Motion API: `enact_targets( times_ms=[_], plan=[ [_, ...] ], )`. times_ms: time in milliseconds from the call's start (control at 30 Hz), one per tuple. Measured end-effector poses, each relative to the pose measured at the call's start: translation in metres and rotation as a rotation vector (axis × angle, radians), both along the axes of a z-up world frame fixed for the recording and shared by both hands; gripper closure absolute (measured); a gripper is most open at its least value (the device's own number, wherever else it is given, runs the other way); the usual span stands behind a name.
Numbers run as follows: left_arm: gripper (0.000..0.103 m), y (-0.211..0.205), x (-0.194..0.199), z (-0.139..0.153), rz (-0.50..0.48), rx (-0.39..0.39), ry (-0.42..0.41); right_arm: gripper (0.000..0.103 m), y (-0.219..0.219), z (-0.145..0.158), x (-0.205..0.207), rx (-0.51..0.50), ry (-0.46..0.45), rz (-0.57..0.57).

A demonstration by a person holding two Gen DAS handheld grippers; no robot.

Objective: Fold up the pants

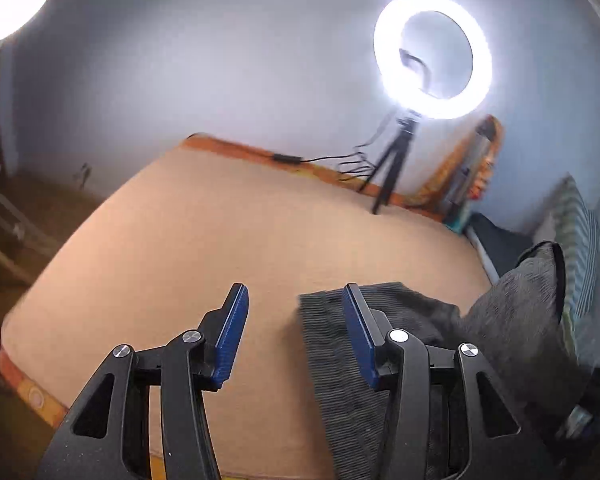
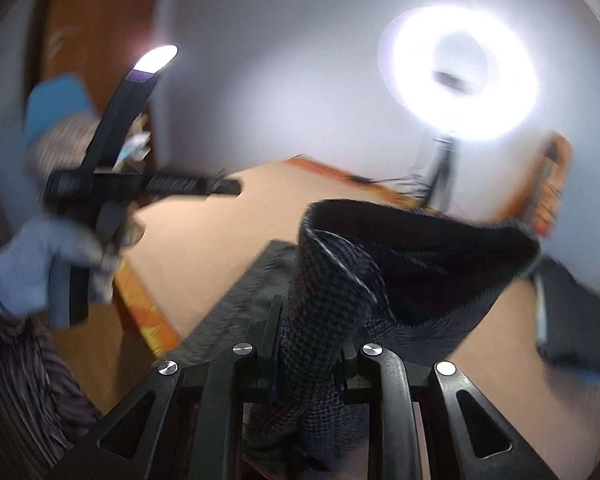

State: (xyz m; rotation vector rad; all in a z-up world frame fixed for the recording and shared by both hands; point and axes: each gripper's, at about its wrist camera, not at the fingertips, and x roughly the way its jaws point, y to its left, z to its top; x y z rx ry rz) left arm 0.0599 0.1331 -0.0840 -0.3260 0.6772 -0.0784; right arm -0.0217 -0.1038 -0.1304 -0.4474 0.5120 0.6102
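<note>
Ribbed grey knit pants (image 2: 312,344) bunched btwn right gripper (image 2: 312,360) jaws.

No readable text, label, brand, number or sign shows in either wrist view; the colourful items against the wall are too blurred to read.

A lit ring light (image 1: 432,54) stands on the tan bed (image 1: 204,240) against a pale wall (image 1: 220,60).

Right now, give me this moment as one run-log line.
left tool: open, empty, above bed | right tool: shut on pants, fabric lifted | rest of pants lying on bed
</note>
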Motion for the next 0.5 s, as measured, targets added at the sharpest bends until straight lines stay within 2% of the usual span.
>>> enact_targets(
  times_ms=[100,300,400,500],
  plan=[
    [0.056,0.020,-0.004,-0.007,0.037,-0.028,0.013,0.084,0.042,-0.025,-0.007,-0.146,-0.002,0.101],
    [0.056,0.020,-0.001,-0.007,0.016,-0.059,0.014,0.084,0.082,-0.077,-0.023,-0.354,-0.006,0.229],
    [0.056,0.012,-0.001,-0.008,-0.020,-0.040,0.017,0.082,0.082,-0.085,-0.023,-0.357,0.009,0.230],
    [0.056,0.002,-0.001,-0.010,-0.058,-0.048,0.024,0.072,0.068,-0.072,-0.021,-0.267,0.055,0.249]
  ],
)
